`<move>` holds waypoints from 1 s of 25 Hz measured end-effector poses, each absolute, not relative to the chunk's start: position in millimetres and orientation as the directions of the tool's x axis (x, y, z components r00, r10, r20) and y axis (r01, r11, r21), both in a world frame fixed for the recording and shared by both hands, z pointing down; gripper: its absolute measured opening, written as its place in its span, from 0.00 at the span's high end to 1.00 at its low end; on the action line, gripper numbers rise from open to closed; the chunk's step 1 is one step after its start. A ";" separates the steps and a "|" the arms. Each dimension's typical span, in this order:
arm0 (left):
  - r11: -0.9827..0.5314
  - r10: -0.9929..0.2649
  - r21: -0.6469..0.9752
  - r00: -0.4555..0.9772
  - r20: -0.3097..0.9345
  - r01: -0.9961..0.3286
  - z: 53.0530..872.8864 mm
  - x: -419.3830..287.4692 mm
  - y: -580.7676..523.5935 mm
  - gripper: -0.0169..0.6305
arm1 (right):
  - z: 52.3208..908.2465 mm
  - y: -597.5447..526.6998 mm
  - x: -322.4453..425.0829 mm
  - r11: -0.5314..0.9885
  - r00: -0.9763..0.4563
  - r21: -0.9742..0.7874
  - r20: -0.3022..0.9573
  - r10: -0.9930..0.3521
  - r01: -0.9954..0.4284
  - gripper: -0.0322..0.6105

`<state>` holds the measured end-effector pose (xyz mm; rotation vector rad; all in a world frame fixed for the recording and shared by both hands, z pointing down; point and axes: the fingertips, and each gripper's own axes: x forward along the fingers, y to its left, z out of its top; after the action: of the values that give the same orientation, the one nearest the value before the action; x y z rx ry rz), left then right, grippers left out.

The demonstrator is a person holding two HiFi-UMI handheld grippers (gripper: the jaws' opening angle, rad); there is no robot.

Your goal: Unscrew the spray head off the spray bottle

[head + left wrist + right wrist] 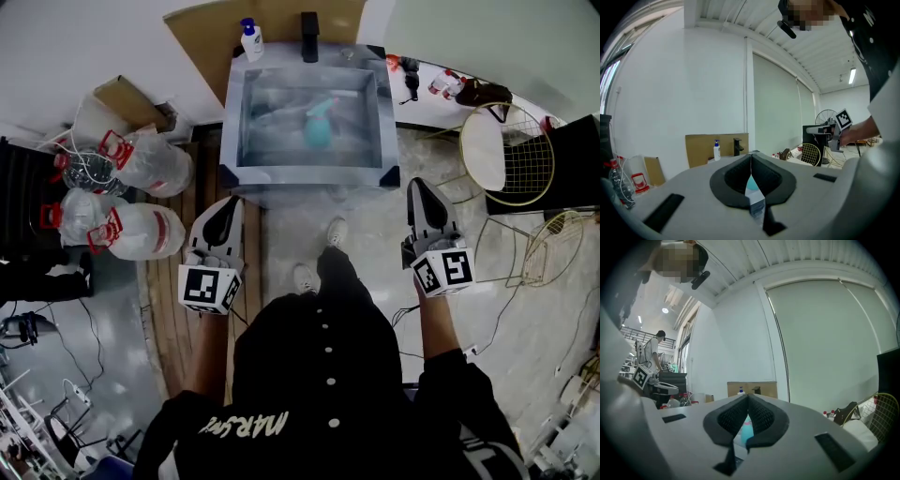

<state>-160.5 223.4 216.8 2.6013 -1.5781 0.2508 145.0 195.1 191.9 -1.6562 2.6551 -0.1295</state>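
Clenching nothing, left gripper (pixel 228 208) and right gripper (pixel 419 187) hover well short of the spray bottle (pixel 319 124).

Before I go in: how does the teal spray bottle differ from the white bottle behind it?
The spray bottle is teal; the pump bottle is white with a blue top. The spray bottle sits inside the basin, the pump bottle on its back ledge, further left. Both have their heads on.

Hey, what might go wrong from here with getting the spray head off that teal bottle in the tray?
Both the left tongs and right tongs are shut and empty; reaching in that way may just shove the spray bottle. The raised walls of the tray could block a level approach.
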 end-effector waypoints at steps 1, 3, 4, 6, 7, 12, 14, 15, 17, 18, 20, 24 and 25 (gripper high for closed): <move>-0.463 -0.871 -0.007 0.453 0.187 -0.887 217.9 -157.0 215.1 0.93 | 194.0 186.2 146.3 0.442 -0.445 -0.077 0.040 -0.894 -0.894 0.93; -0.462 -0.870 -0.003 0.453 0.194 -0.887 221.1 -149.0 197.9 0.93 | 198.9 167.2 149.3 0.452 -0.457 -0.084 0.051 -0.888 -0.888 0.93; -0.462 -0.870 -0.001 0.452 0.198 -0.887 222.9 -144.9 188.5 0.93 | 201.4 157.1 151.0 0.458 -0.464 -0.090 0.056 -0.884 -0.884 0.93; -0.462 -0.868 0.001 0.453 0.203 -0.887 225.5 -136.1 168.7 0.93 | 205.6 136.0 154.2 0.472 -0.479 -0.104 0.065 -0.875 -0.876 0.93; -0.464 -0.867 0.000 0.454 0.204 -0.886 226.0 -131.7 159.0 0.93 | 207.6 125.5 155.8 0.478 -0.486 -0.108 0.069 -0.871 -0.872 0.93; -0.452 -0.872 -0.013 0.438 0.219 -0.892 226.1 -118.5 114.7 0.93 | 211.6 74.6 164.6 0.505 -0.514 -0.112 0.081 -0.854 -0.856 0.93; -0.442 -0.876 -0.023 0.426 0.228 -0.897 225.1 -115.6 99.4 0.93 | 210.5 56.4 167.4 0.520 -0.528 -0.104 0.081 -0.845 -0.848 0.93; -0.438 -0.877 -0.026 0.421 0.231 -0.898 224.0 -113.9 92.2 0.93 | 210.2 47.8 168.1 0.531 -0.538 -0.099 0.082 -0.839 -0.842 0.93; -0.435 -0.878 -0.023 0.418 0.235 -0.900 220.2 -110.1 79.8 0.93 | 210.2 32.4 168.2 0.557 -0.563 -0.086 0.081 -0.823 -0.826 0.93; -0.432 -0.878 -0.017 0.416 0.235 -0.902 217.7 -108.4 74.7 0.93 | 210.8 25.3 168.0 0.571 -0.576 -0.081 0.082 -0.813 -0.817 0.93; -0.423 -0.881 -0.009 0.409 0.239 -0.906 214.4 -104.9 65.0 0.93 | 214.7 10.3 168.1 0.597 -0.602 -0.077 0.095 -0.793 -0.798 0.93; -0.418 -0.882 -0.040 0.396 0.254 -0.907 214.2 -94.4 46.0 0.93 | 229.6 -16.0 162.6 0.654 -0.659 -0.084 0.133 -0.741 -0.752 0.93; -0.418 -0.881 -0.044 0.393 0.265 -0.907 216.7 -92.9 42.1 0.94 | 234.0 -20.5 158.8 0.670 -0.673 -0.076 0.141 -0.726 -0.738 0.93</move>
<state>-92.9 42.1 216.7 2.5304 -1.6312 0.3777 158.8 -20.5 234.0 -1.3016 2.9608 -0.2063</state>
